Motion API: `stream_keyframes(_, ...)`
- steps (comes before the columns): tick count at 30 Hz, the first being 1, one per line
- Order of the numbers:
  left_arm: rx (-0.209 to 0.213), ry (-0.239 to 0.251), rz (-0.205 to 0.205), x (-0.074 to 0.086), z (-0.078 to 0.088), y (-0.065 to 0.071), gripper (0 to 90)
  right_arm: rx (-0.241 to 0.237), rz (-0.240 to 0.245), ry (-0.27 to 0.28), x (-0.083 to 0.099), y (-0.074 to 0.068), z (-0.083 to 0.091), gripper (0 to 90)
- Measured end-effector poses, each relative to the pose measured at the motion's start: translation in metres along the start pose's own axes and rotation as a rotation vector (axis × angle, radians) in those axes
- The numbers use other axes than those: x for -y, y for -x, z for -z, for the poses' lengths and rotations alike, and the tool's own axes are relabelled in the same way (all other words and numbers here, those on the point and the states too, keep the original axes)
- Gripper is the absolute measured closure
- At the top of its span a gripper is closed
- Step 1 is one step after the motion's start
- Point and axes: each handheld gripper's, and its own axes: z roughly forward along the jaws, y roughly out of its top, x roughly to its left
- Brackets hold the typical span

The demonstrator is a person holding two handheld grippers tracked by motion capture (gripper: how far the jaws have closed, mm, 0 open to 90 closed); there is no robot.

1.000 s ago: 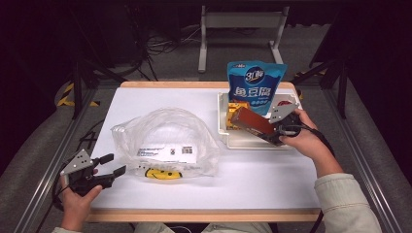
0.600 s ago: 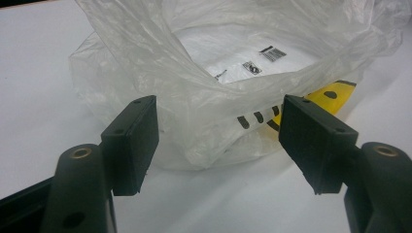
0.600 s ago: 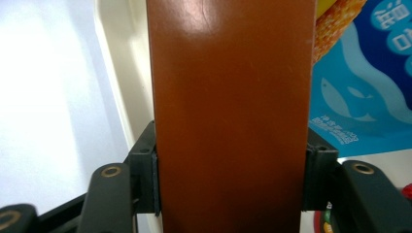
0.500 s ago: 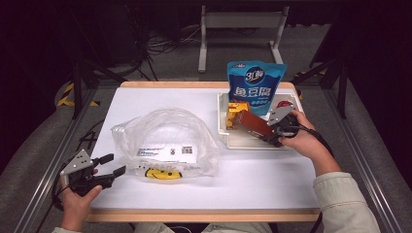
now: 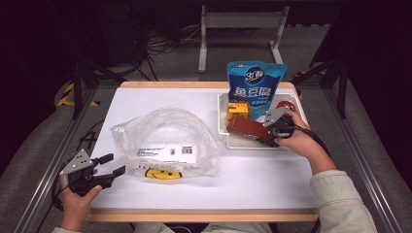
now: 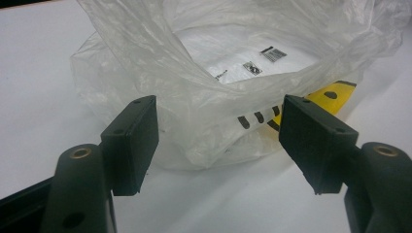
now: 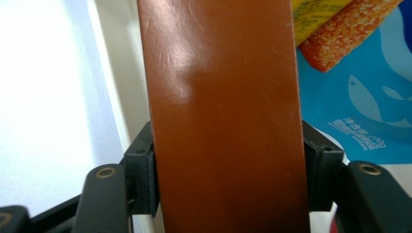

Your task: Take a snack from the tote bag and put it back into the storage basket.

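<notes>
**Over the tray: brown box clamped in the right gripper**

Between the 2 jaws of the right gripper (image 5: 268, 137), the brown box (image 7: 223, 116) is clamped on its long sides, above the white tray (image 5: 223, 127) at the table's far right. Just beyond stand a yellow pack (image 5: 238, 110) and a blue pouch (image 5: 256, 87) bearing white Chinese characters; a fish drawing shows on it in the right gripper view. White table (image 5: 272, 184) lies bare toward the person. At the near left edge, the left gripper (image 5: 110, 165) holds nothing, jaws spread wide, facing a clear plastic bag (image 5: 167, 141) with a barcode label and a yellow smiley.
</notes>
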Motion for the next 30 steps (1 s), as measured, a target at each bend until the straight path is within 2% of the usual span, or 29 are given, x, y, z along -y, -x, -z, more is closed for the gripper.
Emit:
stream_keyframes(10, 0.0, 0.0, -0.001, 0.0, 0.0, 0.0, 31.3, -0.024, 0.024, -0.01, -0.004, -0.003, -0.008, 38.1)
stream_keyframes(19, -0.001, 0.001, 0.0, 0.0, 0.0, 0.0, 31.2, -0.037, 0.016, -0.005, -0.004, -0.002, -0.012, 37.3)
stream_keyframes(24, -0.002, 0.0, 0.0, 0.0, 0.0, 0.0, 31.2, -0.049, 0.016, -0.027, -0.005, -0.002, -0.017, 36.2)
stream_keyframes(30, -0.001, -0.001, -0.001, 0.0, 0.0, 0.0, 31.1, -0.05, -0.001, -0.029, -0.005, -0.002, -0.021, 33.4)
